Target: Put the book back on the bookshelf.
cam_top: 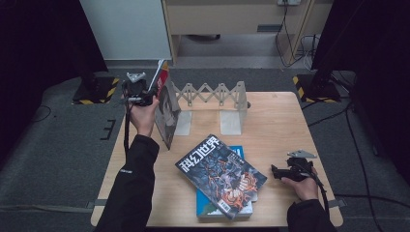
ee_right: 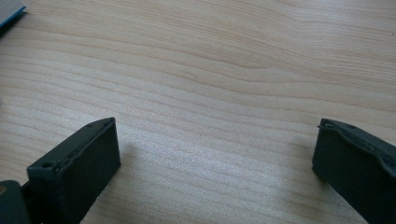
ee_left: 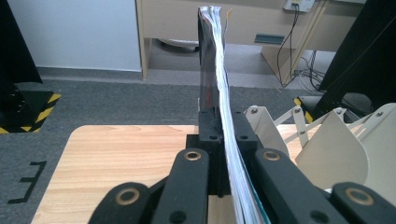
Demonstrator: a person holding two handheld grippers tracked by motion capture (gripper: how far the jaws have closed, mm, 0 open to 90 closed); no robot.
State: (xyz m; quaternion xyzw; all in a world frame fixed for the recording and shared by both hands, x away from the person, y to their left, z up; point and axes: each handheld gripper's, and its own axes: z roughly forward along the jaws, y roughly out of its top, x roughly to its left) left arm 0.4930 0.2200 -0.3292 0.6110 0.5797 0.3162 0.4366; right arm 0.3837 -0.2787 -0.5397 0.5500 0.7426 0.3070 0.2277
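Left gripper (cam_top: 147, 94): you are holding it raised at the far left of the counter (cam_top: 280, 121), and its jaws are pinching an upright magazine (cam_top: 167, 113) by its edge. In the left gripper view the jaws are pressing on either side of the magazine's (ee_left: 219, 93) page edges, which are rising straight up between them.

Upright magazine: it is standing on end at the far left of the counter, just beside the left end of the rack (cam_top: 212, 104), with its cover facing toward the rack. Whether its bottom edge is touching the counter cannot be told.

Rack: a pale, accordion-style expanding book rack is sitting at the far middle of the counter, with flat upright dividers. In the left gripper view its dividers (ee_left: 327, 149) are showing just to the right of the held magazine.

Right gripper (cam_top: 275, 171): you are resting it low at the near right of the counter, pointing left toward the stack. Its jaws are spread wide and holding nothing; in the right gripper view bare wood is lying between them.

Stack: a magazine with a dark illustrated cover (cam_top: 220, 174) is lying flat and turned at an angle on top of a blue book (cam_top: 212, 208), at the near middle of the counter, apart from both grippers.
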